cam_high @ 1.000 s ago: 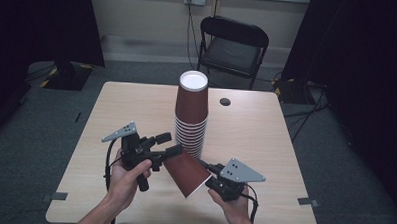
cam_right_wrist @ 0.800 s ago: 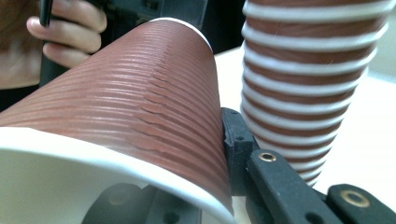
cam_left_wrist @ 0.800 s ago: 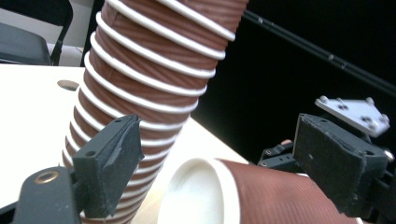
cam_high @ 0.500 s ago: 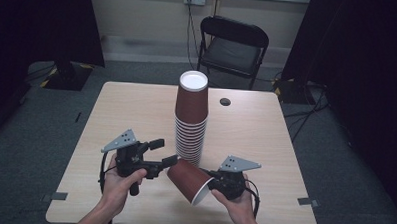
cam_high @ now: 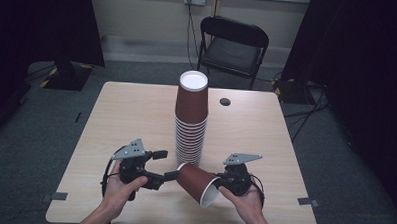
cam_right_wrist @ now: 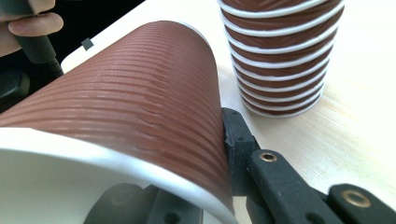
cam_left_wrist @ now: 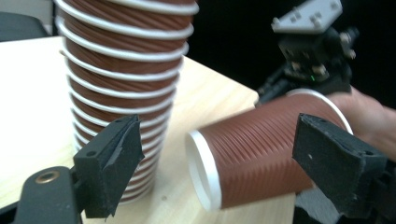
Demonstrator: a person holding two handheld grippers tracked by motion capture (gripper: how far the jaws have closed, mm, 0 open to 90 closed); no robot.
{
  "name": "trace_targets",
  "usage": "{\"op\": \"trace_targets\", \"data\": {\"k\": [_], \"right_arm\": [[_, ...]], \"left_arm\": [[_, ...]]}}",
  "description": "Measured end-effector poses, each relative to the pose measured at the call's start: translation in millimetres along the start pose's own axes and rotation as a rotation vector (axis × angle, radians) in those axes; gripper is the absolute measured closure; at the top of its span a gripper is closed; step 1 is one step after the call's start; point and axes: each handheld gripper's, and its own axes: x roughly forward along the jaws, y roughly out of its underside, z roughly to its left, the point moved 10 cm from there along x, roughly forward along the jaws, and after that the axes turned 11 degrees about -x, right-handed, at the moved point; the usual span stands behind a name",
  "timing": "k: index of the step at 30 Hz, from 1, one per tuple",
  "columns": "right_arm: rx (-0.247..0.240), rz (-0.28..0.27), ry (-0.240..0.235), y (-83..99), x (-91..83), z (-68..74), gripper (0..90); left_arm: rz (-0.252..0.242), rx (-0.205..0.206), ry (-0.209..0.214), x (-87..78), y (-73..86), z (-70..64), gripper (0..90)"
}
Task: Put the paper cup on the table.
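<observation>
One table [cam_high: 116, 119] is carrying everything, its pale wooden top running from the near edge, where the person's hands are coming in, to the far edge in front of a black folding chair [cam_high: 232, 45]. A small dark round mark [cam_high: 225, 101] is sitting on the table near the far right corner.

Near the middle of the table a tall stack of cups [cam_high: 190, 119] is standing upside down — brown ribbed paper cups with white rims showing as rings down its lower half, the white base of the top cup facing up.

Just in front of the stack, toward the near edge, a single brown cup [cam_high: 198, 183] is lying tilted on its side above the table, its white open mouth pointing toward the near right and its narrow base toward the left. In the left gripper view the cup [cam_left_wrist: 254, 161] is hanging just beside the foot of the stack [cam_left_wrist: 123, 88], apart from it.

The right hand-held gripper [cam_high: 223, 182] is clamping the cup at its mouth: in the right gripper view one black jaw is pressing the outside of the ribbed wall right at the rim, and the other appears to be sitting inside the white interior.

The left hand-held gripper [cam_high: 165, 165] is standing with its jaws apart near the near left part of the table; one jaw is nearly meeting the cup's base in the high view, though contact cannot be told. In its own view the spread pads [cam_left_wrist: 112, 161] are framing the stack's foot and the cup.
</observation>
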Motion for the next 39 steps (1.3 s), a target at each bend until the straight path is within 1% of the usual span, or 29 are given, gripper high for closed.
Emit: {"op": "trace_targets", "data": {"k": [1,3,4,5,7,8,9,10,13,15,16,19,23,25,26,28,29,30,32,33,34,36,37,39], "right_arm": [[0.005,0.011,-0.008,0.8,-0.1,-0.5,86.1],[0.008,0.010,-0.010,0.9,-0.4,-2.9,86.1],[0.012,0.020,-0.013,2.0,-0.3,-3.7,86.1],[0.012,0.025,-0.013,2.7,-0.1,-4.5,86.1],[0.016,0.041,-0.024,3.9,0.4,-4.8,86.1],[0.021,0.048,-0.030,4.0,0.4,-4.4,86.2],[0.025,0.063,-0.039,4.6,0.9,-4.1,86.1],[0.022,0.074,-0.043,4.8,1.5,-3.7,86.1],[0.021,0.103,-0.057,5.3,3.2,-2.6,86.1],[0.025,0.120,-0.076,6.2,5.0,-1.5,86.1],[0.028,0.126,-0.077,6.7,6.0,-1.4,86.1],[0.027,0.144,-0.090,8.4,8.5,0.6,86.2],[0.020,0.174,-0.114,10.5,10.7,4.9,86.2],[0.021,0.188,-0.122,12.1,11.3,6.4,86.2],[0.022,0.193,-0.127,12.9,11.5,7.1,86.2],[0.027,0.208,-0.136,14.3,11.7,8.7,86.2],[0.023,0.212,-0.141,14.4,11.8,9.4,86.2],[0.023,0.214,-0.141,13.4,12.3,9.6,86.2],[0.022,0.221,-0.151,9.6,13.7,11.0,86.2],[0.019,0.230,-0.155,7.9,14.7,11.9,86.2],[0.013,0.242,-0.161,6.4,16.0,12.9,86.2],[0.004,0.253,-0.163,3.1,18.3,14.1,86.3],[-0.002,0.260,-0.167,2.1,19.5,15.1,86.4],[-0.007,0.274,-0.172,0.7,21.8,16.2,86.6]], "left_arm": [[0.016,0.016,-0.008,1.1,2.3,-0.2,15.9],[0.035,0.054,-0.002,3.4,5.3,-1.9,16.2],[0.044,0.077,-0.003,4.3,6.8,-2.3,16.9],[0.050,0.087,0.001,4.9,8.1,-3.5,17.9],[0.059,0.106,0.023,6.4,10.6,-6.9,18.9],[0.059,0.106,0.023,6.4,10.6,-6.9,20.5],[0.067,0.121,0.024,7.6,12.8,-7.1,20.7],[0.069,0.114,0.034,8.6,13.7,-8.0,20.7],[0.087,0.135,0.038,10.5,16.7,-9.4,20.4],[0.099,0.130,0.056,11.6,18.2,-11.9,19.8],[0.104,0.134,0.063,11.7,19.1,-13.2,19.7],[0.119,0.164,0.069,14.0,22.2,-17.0,18.9],[0.157,0.218,0.095,18.1,27.3,-24.5,16.7],[0.167,0.241,0.092,19.8,29.0,-27.3,15.6],[0.169,0.243,0.088,20.6,29.7,-28.8,15.4],[0.178,0.281,0.105,21.3,32.0,-32.7,15.5],[0.187,0.293,0.114,22.1,33.8,-34.9,15.4],[0.210,0.313,0.120,22.7,36.1,-35.8,15.4],[0.226,0.339,0.116,25.5,38.6,-37.8,15.5],[0.241,0.366,0.110,26.3,39.9,-38.0,15.4],[0.248,0.382,0.110,27.4,41.0,-39.7,15.5],[0.260,0.430,0.089,29.7,42.7,-40.7,14.5],[0.271,0.445,0.088,30.4,44.3,-41.4,14.5],[0.274,0.458,0.084,31.7,46.1,-41.7,12.6]]}}
